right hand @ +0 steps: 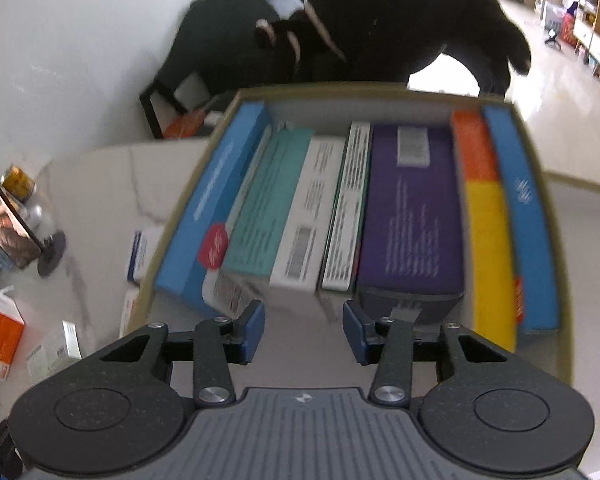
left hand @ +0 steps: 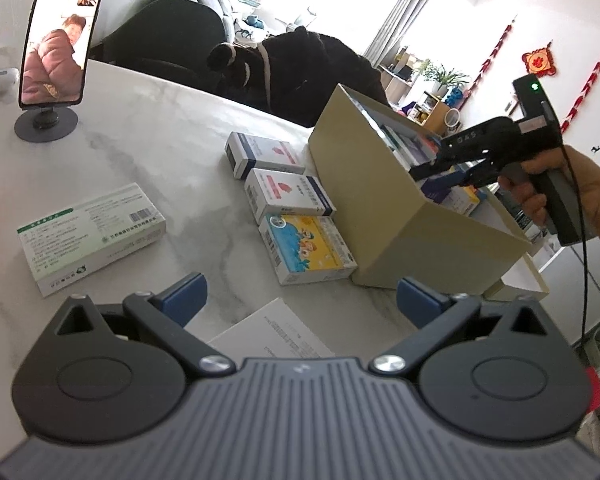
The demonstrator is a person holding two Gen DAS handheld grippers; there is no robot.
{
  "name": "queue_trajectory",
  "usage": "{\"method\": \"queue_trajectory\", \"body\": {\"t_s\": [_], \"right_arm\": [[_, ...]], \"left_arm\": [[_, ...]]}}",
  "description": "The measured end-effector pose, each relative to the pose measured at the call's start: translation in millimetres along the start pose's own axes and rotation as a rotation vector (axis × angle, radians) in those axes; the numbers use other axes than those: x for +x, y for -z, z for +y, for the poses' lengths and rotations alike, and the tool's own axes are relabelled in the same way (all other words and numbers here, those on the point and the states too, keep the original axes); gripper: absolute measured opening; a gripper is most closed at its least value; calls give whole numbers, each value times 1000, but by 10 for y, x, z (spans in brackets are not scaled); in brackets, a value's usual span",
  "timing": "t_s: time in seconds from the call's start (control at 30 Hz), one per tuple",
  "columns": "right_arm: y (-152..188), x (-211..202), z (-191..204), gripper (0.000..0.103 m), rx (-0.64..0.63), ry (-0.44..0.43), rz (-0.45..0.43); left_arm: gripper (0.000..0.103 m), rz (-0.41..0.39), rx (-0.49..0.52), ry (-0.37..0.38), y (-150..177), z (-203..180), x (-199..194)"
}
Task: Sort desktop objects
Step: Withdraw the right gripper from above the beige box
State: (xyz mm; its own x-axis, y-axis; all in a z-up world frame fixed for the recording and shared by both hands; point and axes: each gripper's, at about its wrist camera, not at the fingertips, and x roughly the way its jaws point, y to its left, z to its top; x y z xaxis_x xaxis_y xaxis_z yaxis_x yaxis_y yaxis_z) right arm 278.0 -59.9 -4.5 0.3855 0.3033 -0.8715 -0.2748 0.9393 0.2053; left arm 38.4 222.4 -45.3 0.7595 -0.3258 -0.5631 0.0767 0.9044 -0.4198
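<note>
Right tool [right hand: 303, 322], blue pads spread and empty, tips down into the beige cardboard box [right hand: 548, 200] packed with upright glossy cartons; left tool [left hand: 300, 300] spread wide over the veined marble tabletop [left hand: 148, 148]; three small flat cartons [left hand: 290, 194] lie beside that box.

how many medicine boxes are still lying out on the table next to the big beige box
4: two white boxes with red marks, a colourful cartoon box in a row beside the beige box, and a green-and-white box further left. Others may be hidden.
</note>
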Motion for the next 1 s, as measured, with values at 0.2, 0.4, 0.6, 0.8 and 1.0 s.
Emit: {"method": "queue_trajectory", "body": {"t_s": [0.2, 0.4, 0.6, 0.8, 1.0], "right_arm": [[-26, 250, -10, 47, 45, -11, 47], [-140, 376, -89, 43, 120, -27, 50], [-165, 415, -130, 43, 172, -49, 52], [-132, 388, -139, 43, 159, -62, 66], [-118, 331, -52, 31, 104, -128, 89]], "left_arm": [[103, 21, -4, -10, 18, 26, 46], [103, 32, -20, -17, 23, 71, 93], [103, 35, -32, -15, 3, 109, 133], [103, 34, -38, 2, 3, 113, 134], [103, 30, -84, 31, -24, 189, 133]]}}
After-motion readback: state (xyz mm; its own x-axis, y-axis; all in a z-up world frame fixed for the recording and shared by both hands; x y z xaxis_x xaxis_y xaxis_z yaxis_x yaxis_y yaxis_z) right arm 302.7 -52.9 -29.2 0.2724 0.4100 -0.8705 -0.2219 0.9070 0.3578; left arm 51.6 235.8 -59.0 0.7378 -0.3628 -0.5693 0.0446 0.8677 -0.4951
